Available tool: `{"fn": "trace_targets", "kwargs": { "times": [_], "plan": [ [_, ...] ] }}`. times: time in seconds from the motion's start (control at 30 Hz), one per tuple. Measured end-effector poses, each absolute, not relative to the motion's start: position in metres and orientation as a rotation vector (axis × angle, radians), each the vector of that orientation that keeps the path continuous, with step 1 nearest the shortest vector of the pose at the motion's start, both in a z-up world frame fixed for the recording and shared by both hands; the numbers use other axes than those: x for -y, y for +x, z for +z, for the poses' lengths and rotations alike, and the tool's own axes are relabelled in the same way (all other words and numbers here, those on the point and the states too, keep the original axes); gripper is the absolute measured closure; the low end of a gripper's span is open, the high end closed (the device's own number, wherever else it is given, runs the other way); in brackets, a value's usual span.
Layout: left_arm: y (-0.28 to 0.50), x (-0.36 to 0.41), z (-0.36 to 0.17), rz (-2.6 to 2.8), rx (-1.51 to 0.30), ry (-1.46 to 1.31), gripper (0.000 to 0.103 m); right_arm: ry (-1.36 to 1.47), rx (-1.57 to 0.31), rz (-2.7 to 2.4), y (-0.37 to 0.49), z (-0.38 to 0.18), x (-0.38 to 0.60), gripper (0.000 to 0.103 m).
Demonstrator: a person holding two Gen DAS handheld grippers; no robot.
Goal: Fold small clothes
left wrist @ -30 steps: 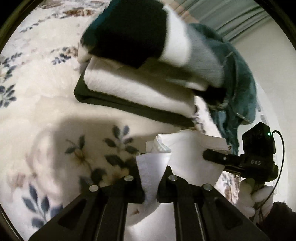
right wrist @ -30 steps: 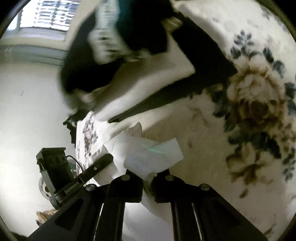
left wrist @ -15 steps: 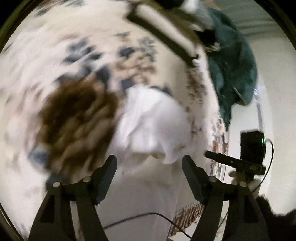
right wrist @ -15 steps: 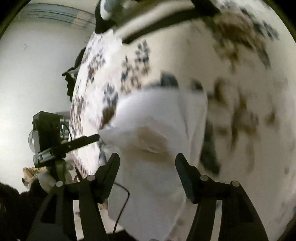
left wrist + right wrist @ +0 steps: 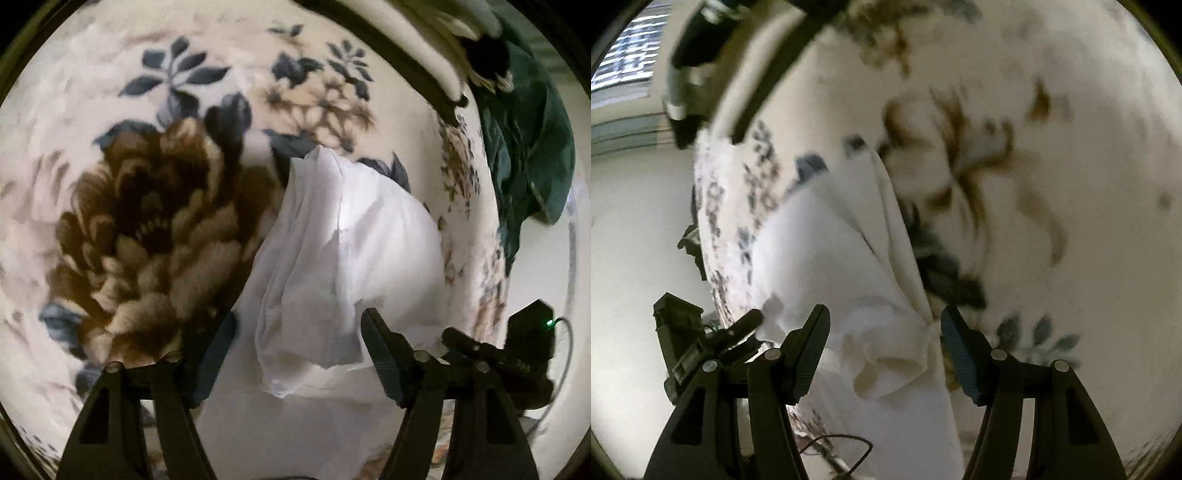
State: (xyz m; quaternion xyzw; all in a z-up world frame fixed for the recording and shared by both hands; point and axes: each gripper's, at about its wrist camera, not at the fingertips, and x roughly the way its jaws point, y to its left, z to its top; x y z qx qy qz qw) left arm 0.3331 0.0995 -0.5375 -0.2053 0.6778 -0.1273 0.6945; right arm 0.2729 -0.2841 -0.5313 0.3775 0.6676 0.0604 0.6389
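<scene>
Left gripper (image 5: 297,354): fingers spread wide, holding nothing. Right gripper (image 5: 884,352): fingers likewise wide, empty. White garment (image 5: 347,251): crumpled on floral blanket (image 5: 140,206), lying between both pairs of fingers. Folded stack (image 5: 424,44): cut off at frame top. Right view blurred.

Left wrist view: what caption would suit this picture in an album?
Open left gripper poised over a crumpled white garment lying on a floral blanket.

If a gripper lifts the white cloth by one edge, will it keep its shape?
Probably not. The white cloth lies in soft creases and loose layers on the blanket, so it likely droops and unfolds. It looks thin, so probably light.
</scene>
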Motion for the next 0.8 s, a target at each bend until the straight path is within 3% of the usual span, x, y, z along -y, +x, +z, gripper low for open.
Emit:
{"fn": "trace_targets", "kwargs": {
  "times": [0.03,0.07,0.27,0.43,0.5,0.57,0.63,0.7,0.73,0.77,0.8],
  "plan": [
    [0.33,-0.098,-0.538,-0.285,-1.512,-0.407,0.085,0.868,-1.526,0.119,0.267,-0.534,0.28,0.071],
    [0.328,-0.097,-0.541,-0.287,-1.522,-0.362,0.085,0.876,-1.524,0.114,0.26,-0.534,0.277,0.09],
    [0.321,-0.108,-0.55,-0.304,-1.583,-0.373,0.081,0.799,-1.607,0.084,0.232,-0.549,0.264,0.09],
    [0.325,-0.119,-0.518,-0.337,-1.511,-0.477,0.043,0.761,-1.642,0.07,0.236,-0.535,0.267,0.086],
    [0.34,-0.124,-0.513,-0.332,-1.47,-0.531,0.042,0.766,-1.585,0.068,0.244,-0.52,0.276,0.078],
    [0.36,-0.124,-0.518,-0.296,-1.446,-0.545,0.042,0.799,-1.507,0.067,0.253,-0.505,0.293,0.059],
    [0.379,-0.12,-0.529,-0.282,-1.431,-0.571,0.042,0.845,-1.468,0.071,0.269,-0.504,0.302,0.058],
    [0.393,-0.116,-0.542,-0.283,-1.413,-0.593,0.044,0.897,-1.448,0.072,0.289,-0.511,0.308,0.058],
    [0.398,-0.115,-0.547,-0.28,-1.404,-0.588,0.053,0.942,-1.446,0.073,0.3,-0.52,0.311,0.058],
    [0.401,-0.113,-0.553,-0.283,-1.405,-0.576,0.066,0.976,-1.451,0.072,0.31,-0.529,0.312,0.058],
    [0.403,-0.112,-0.556,-0.294,-1.409,-0.572,0.089,1.014,-1.457,0.071,0.321,-0.539,0.308,0.058]
  ]
}}
